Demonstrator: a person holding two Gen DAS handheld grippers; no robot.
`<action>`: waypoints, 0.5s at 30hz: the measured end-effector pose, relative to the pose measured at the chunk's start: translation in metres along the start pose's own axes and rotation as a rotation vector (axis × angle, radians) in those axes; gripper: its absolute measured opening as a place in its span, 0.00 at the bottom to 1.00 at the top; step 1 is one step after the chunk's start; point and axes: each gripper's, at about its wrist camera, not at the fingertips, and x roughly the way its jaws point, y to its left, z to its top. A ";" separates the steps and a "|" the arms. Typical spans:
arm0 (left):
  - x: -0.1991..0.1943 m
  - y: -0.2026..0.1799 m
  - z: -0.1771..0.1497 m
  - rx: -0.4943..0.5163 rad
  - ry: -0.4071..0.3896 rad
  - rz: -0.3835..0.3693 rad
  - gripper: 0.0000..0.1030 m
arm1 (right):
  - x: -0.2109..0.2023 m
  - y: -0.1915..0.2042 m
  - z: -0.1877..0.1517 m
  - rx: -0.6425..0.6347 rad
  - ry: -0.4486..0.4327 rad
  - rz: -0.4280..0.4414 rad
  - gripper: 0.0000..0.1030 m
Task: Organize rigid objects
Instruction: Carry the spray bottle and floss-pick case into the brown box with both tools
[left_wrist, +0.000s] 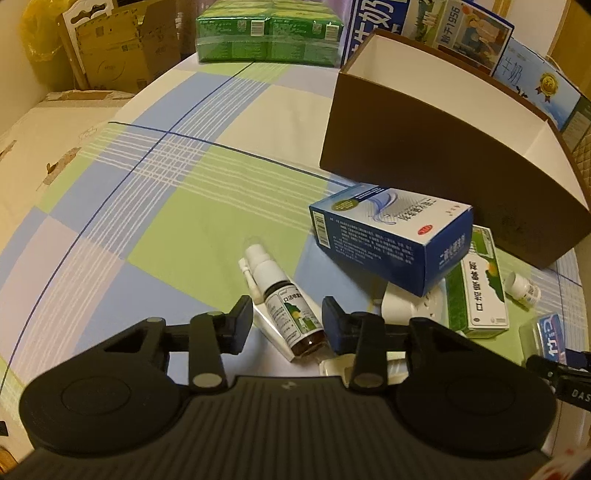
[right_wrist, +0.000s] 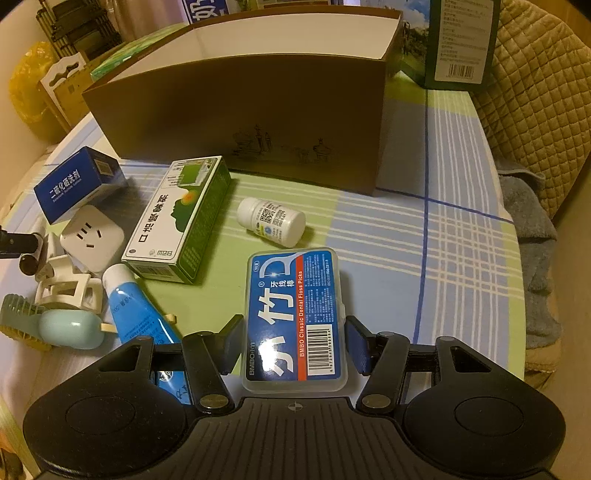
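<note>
My right hand-held gripper (right_wrist: 291, 341) straddles the floss pick case (right_wrist: 295, 317), which lies flat on the counter (right_wrist: 461, 258); the pads sit right at its long edges, but I cannot tell whether they are already pressing it. My left hand-held gripper (left_wrist: 287, 317) is spread around the lower end of the spray bottle (left_wrist: 286, 306), which lies on its side with the nozzle pointing away from me; there is a visible gap on each side, so nothing is pinched yet.

I judge the step in hand to be picking these two up and dropping them into the brown box (right_wrist: 240, 122) standing open just behind the clutter. For the case, I should squeeze squarely on the long edges, since smooth plastic could slip. For the bottle, I want the pads on the round body rather than the base, closing gently so it does not roll away. Lifting straight up should avoid nudging the green carton (right_wrist: 177, 221) and the white pill bottle (right_wrist: 271, 221) nearby
</note>
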 end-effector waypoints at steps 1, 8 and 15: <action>0.002 0.000 0.000 0.003 0.002 0.004 0.33 | 0.000 0.000 0.000 0.001 -0.001 0.000 0.53; 0.010 0.001 -0.004 0.023 0.024 0.002 0.19 | 0.000 0.001 -0.001 0.006 -0.002 -0.006 0.53; 0.011 0.003 -0.004 0.075 0.019 -0.019 0.19 | 0.001 0.004 0.000 0.016 -0.005 -0.029 0.53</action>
